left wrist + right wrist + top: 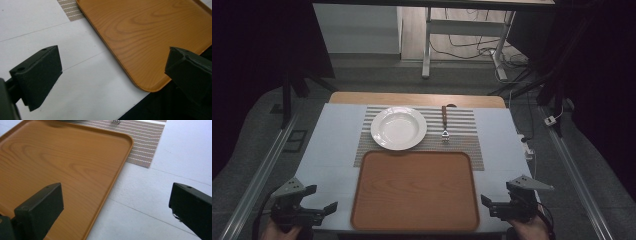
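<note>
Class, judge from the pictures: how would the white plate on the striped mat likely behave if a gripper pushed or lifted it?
The white plate looks glazed and glossy, so probably slippery and breakable. Its broad, low shape suggests sliding rather than tipping. The woven striped mat beneath may drag along.

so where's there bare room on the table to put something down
The wooden tray is bare all over. White table lies free left of the tray and striped mat, and likewise on the right. The mat's far half is crowded: white plate and fork.

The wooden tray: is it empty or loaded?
Empty: the wooden tray shows bare wood grain; plate and fork lie on the mat beyond.
</note>
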